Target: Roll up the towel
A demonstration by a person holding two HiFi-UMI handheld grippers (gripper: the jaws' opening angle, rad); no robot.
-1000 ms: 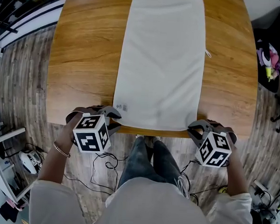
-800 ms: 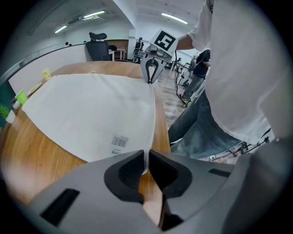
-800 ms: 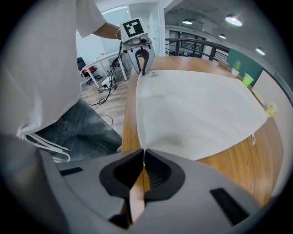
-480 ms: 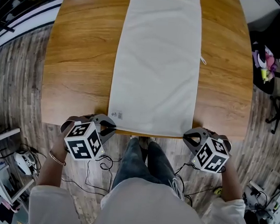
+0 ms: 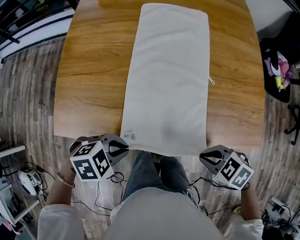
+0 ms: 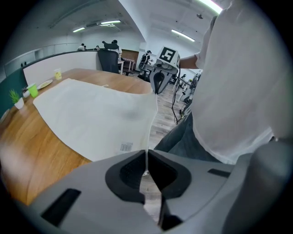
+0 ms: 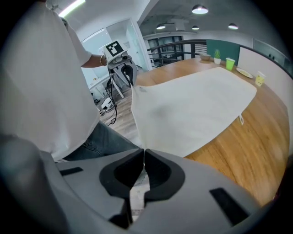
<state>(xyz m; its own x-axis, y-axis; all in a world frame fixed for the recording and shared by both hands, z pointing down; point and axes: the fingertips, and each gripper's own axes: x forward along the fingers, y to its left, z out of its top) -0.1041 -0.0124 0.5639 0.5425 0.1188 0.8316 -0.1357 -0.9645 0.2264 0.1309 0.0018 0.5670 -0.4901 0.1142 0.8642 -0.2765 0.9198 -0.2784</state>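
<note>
White towel flat on table, long axis near-to-far.

Light bright and even, indoor. We note strip lamps and round lamps overhead in the gripper views. The towel shows one faint grey shadow by its near edge; mild sheen on the table. Gripper views: strong fisheye, black corners, soft nearest foreground. Head view bows at its edges.
</note>
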